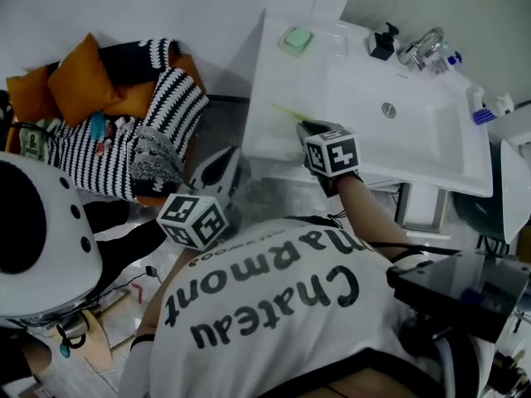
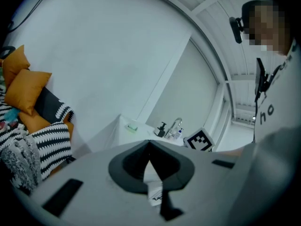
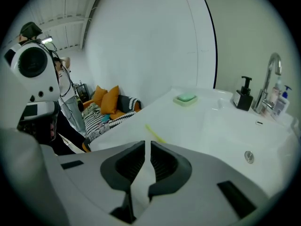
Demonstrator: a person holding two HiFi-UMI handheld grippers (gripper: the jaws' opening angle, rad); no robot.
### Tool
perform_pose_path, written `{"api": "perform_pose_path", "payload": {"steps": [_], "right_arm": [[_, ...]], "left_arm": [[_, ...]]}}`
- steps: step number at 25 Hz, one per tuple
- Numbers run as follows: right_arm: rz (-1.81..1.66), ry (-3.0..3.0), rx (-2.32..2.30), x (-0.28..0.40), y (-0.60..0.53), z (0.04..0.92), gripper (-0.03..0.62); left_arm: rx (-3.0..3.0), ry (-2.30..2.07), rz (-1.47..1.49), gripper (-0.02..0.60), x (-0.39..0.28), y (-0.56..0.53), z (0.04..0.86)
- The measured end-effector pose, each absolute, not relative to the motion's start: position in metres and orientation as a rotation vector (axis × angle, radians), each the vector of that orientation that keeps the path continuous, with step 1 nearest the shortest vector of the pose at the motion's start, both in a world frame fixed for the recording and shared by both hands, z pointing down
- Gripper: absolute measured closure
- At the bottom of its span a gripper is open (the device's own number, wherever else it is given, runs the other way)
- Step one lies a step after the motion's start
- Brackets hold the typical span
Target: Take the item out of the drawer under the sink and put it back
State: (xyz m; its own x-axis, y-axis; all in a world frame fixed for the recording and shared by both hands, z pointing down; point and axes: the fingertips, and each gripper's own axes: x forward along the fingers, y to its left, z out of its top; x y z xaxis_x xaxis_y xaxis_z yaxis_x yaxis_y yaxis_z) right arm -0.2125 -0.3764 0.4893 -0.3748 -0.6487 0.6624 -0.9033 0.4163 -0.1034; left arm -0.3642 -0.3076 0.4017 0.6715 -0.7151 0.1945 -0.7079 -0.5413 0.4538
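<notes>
A thin yellow-green stick [image 1: 286, 113] [image 3: 154, 133] lies on the front left rim of the white sink [image 1: 431, 139] [image 3: 225, 126]. My right gripper [image 1: 302, 125] [image 3: 147, 144] hovers just over its near end, which runs out of sight under the right fingertip. The jaws are all but shut, with only a thin slit showing white and no stick in it. My left gripper [image 1: 228, 157] [image 2: 149, 142] is held lower and to the left, away from the sink, shut and empty. The drawer under the sink is hidden in every view.
On the sink's back rim are a green soap dish [image 1: 295, 38] [image 3: 186, 98], a black dispenser [image 1: 382, 41] [image 3: 243, 99] and a chrome tap [image 1: 421, 48] [image 3: 268, 84]. Orange cushions and a striped blanket [image 1: 124, 114] lie on the floor at left. A black case [image 1: 465, 293] is at right.
</notes>
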Motion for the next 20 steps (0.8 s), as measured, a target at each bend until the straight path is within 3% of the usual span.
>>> {"api": "perform_pose_path", "payload": {"steps": [20], "right_arm": [[0.495,-2.441,1.211,-0.2,-0.301,0.408,0.58]], "left_arm": [[2.382,-1.029,0.031,0.574,-0.285,-0.274,0.405]]}}
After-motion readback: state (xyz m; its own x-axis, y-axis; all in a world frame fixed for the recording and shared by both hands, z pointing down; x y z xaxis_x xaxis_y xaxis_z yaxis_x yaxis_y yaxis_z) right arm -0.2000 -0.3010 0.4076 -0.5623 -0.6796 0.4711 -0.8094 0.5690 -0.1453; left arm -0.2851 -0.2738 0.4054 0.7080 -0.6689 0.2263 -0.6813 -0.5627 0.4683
